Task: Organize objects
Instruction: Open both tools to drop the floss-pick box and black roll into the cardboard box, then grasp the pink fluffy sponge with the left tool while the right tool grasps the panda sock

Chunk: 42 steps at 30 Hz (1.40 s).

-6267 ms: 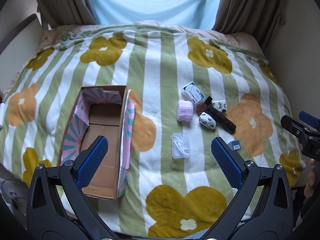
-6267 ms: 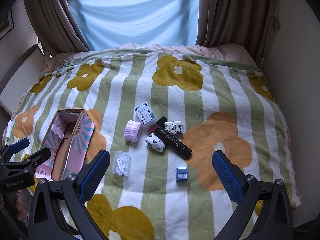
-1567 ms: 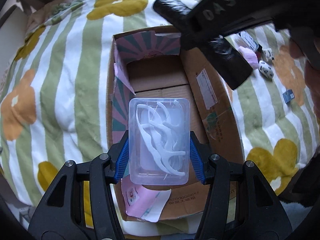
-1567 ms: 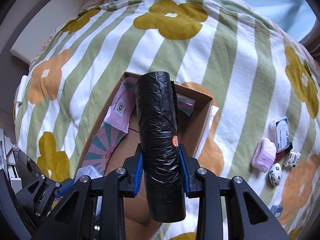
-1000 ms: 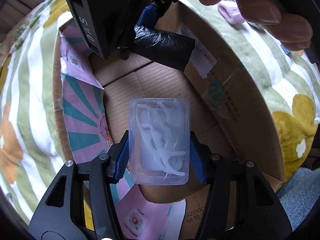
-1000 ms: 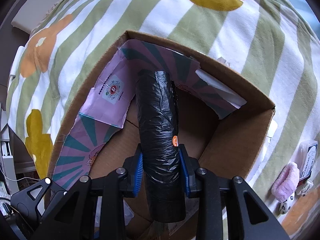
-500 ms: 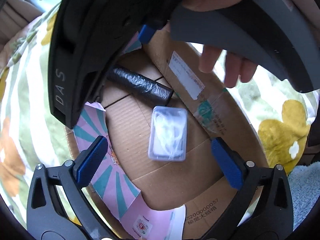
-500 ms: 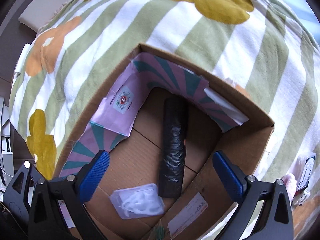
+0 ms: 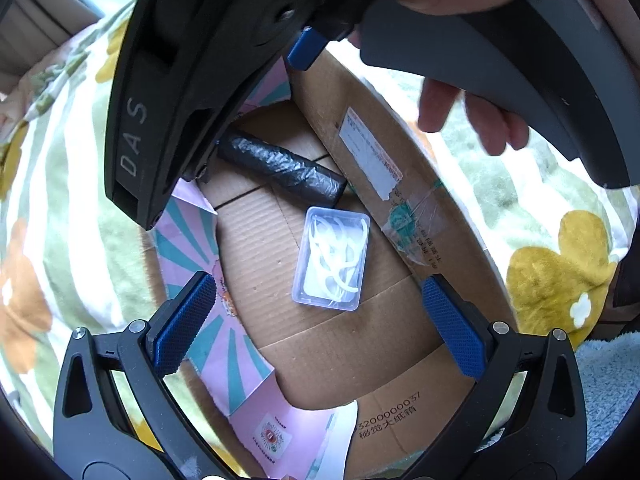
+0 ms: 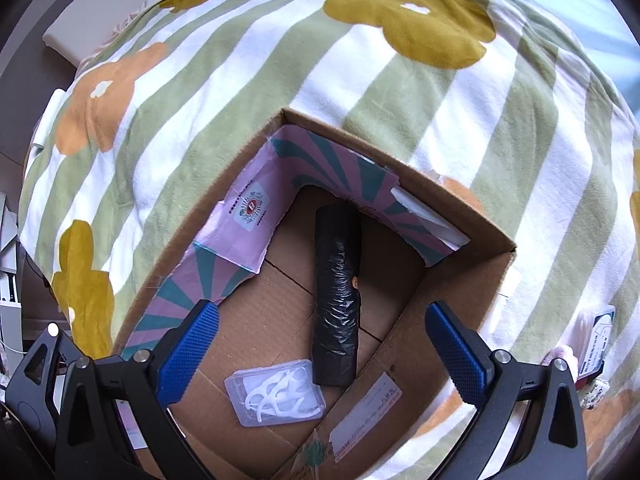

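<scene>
Both deposits confirmed on floor of cardboard box (image 10: pixel 472 280): black roll (image 10: pixel 336 300) lying flat, clear floss-pick case (image 10: pixel 276 398) just beside its near end. Left gripper (image 9: pixel 320 320) and right gripper (image 10: pixel 322 344) spread wide, empty, above box. Advised: lift straight up, clear of walls and each other, before fetching remaining items on blanket (image 10: pixel 400 80).

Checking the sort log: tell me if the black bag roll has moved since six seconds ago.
Yes. The black bag roll went from the blanket, beside the small items, into the cardboard box, next to the floss-pick case.
</scene>
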### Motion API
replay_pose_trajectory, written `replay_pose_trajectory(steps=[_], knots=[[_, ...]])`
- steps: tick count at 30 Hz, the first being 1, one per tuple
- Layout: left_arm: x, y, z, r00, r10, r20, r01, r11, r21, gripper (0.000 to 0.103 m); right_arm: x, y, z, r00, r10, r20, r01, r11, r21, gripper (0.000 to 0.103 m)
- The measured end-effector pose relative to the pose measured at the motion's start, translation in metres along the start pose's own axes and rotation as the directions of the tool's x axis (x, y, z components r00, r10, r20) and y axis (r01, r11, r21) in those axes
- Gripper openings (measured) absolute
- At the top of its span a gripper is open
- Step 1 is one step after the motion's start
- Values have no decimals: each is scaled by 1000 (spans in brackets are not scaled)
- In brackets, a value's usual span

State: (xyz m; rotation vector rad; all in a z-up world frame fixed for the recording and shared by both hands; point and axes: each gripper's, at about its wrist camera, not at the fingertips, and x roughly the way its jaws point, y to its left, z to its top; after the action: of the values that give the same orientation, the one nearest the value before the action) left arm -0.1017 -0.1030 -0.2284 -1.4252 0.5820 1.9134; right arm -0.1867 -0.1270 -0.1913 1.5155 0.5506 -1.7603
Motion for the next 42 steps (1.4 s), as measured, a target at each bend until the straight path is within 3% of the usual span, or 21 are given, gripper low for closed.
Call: replay_pose_trajectory(steps=[8,18,28,34,42], knots=[[-37,8,5,998,28,57,-23,997,-80,103,-47,11,-5,998,-7,64,6,1000,13,103],[-109,-5,-1,990,83,114,-59,978,-199,103,-141,14,-36,987,-46,156,36,997,62,103],[-163,-43,7,975,111,194,-54,960,-274,103,-217,-9,-113,967,-134,216,89,975,204,103],[-176,-67,21,968,158,197,-88,942,-325,103,-252,-35,-168,950,-179,254,91,942,323,103],[-185,-91,39,955,139,260,-25,917,-397,103,-286,-75,-237,901,-330,281,172,867,467,103]])
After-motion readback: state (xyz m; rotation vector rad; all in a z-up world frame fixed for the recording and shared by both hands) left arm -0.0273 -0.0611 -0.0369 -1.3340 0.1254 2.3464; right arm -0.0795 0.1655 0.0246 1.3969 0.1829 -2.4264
